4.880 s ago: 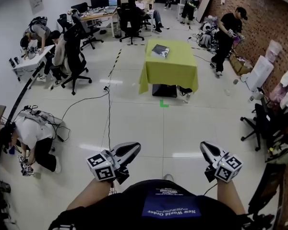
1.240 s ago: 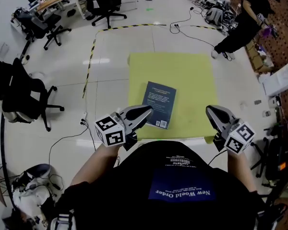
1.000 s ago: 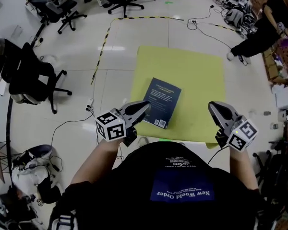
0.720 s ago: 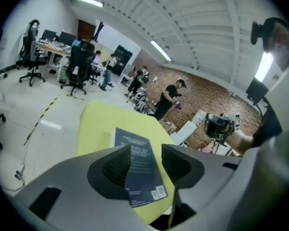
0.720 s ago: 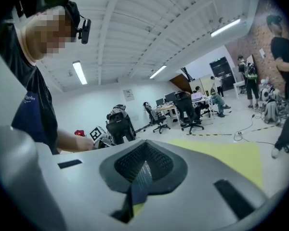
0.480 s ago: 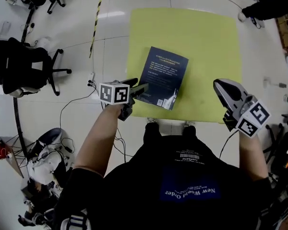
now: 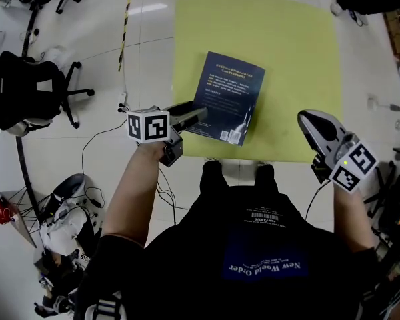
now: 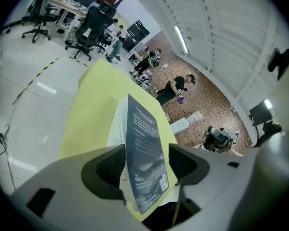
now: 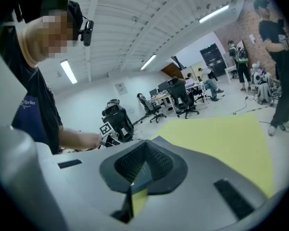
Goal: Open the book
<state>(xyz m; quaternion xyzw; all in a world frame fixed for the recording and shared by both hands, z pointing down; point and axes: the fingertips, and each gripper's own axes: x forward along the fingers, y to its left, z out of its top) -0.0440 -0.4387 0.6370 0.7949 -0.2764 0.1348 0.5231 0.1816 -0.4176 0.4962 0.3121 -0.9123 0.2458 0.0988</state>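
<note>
Left gripper (image 7: 195, 116), jaws wide, straddles the book (image 7: 231, 93) at its 7 o'clock corner; the spine runs toward 1 o'clock. Right gripper (image 7: 308, 120), closed and empty, hangs at 4 o'clock.

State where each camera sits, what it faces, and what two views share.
Head view: on the person's head, facing steeply down at the book on the yellow table; torso, arms, left hand-held gripper and right hand-held gripper show.
Left gripper view: on that hand-held gripper, facing along the table; its open jaws straddle the book's corner.
Right gripper view: on that hand-held gripper, facing across the table; shut jaws, torso, left forearm show.
Shared: head and left gripper views show the book.
</note>
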